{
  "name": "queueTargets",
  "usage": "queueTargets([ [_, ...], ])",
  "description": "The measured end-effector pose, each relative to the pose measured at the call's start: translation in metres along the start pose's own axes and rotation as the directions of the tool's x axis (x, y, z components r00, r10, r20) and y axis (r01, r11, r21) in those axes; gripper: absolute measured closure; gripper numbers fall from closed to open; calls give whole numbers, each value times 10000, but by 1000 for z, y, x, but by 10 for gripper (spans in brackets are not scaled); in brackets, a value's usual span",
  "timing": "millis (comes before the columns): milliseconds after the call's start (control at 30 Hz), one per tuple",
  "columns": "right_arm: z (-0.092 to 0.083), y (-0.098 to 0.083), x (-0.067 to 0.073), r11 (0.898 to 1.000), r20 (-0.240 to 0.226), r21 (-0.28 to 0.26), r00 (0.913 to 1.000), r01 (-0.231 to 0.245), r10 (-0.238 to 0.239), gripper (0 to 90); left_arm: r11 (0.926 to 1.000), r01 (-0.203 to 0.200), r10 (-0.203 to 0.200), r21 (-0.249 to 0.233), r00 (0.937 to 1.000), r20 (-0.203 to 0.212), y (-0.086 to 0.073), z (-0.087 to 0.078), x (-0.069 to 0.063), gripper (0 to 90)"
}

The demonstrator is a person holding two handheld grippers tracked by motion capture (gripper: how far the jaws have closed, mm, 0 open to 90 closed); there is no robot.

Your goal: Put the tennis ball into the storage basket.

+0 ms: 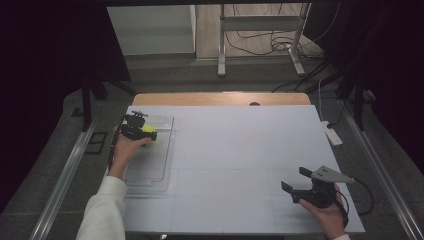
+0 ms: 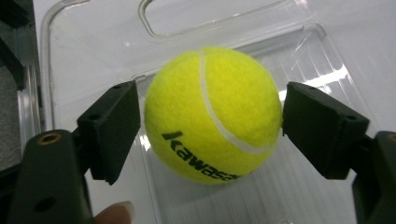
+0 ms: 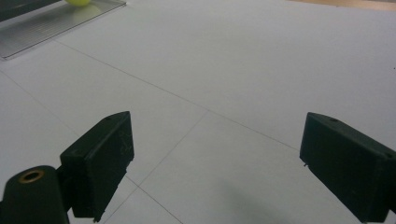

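Note:
A yellow tennis ball (image 2: 210, 102) with black lettering rests in a clear plastic tray (image 2: 93, 56) at the table's far left (image 1: 150, 170). My left gripper (image 2: 211, 135) straddles the ball, one jaw on each side. A thin gap shows at the left pad (image 2: 114, 126), so the jaws are open around the ball without pressing it. In the high view the ball (image 1: 149, 130) peeks out beside the left gripper (image 1: 142, 131). At the near right of the table, my right gripper (image 1: 294, 179) stands open over bare table, with nothing between its jaws (image 3: 215, 163).
A pale grey mat (image 1: 240, 150) covers the table, with a wooden edge (image 1: 220, 98) at the far side. A white power strip (image 1: 332, 134) lies off the right edge. Metal stand legs (image 1: 221, 50) and cables are on the floor beyond.

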State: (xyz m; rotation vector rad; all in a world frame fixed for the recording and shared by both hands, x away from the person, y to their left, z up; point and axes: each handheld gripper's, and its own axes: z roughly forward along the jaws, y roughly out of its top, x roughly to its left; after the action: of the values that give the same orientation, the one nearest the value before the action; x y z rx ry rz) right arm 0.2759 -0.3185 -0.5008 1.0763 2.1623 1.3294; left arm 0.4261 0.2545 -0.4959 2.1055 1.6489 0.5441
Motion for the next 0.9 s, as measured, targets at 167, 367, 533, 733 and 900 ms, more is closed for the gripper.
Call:
queueTargets([
  [167, 0, 0, 0, 10000, 1, 10, 10000, 5, -5, 101, 9996, 108, -101, -255, 9996, 274, -1, -3, 2, 149],
  [367, 0, 0, 0, 10000, -2, 11, 10000, 10, -10, 101, 9980, 211, -178, -601, 9983, 548, -2, -9, 4, 128],
  [533, 0, 0, 1, 10000, 0, 7, 10000, 17, -17, 101, 9930, 388, -294, -1117, 9959, 850, -5, -15, 5, 125],
  [733, 0, 0, 1, 10000, 12, 4, 10000, 18, -18, 101, 9865, 471, -292, -1566, 9929, 1149, -7, -23, 5, 126],
  [900, 0, 0, 1, 10000, 18, -1, 10000, 11, -11, 101, 9763, 504, -175, -2105, 9877, 1556, -10, -34, 3, 129],
])
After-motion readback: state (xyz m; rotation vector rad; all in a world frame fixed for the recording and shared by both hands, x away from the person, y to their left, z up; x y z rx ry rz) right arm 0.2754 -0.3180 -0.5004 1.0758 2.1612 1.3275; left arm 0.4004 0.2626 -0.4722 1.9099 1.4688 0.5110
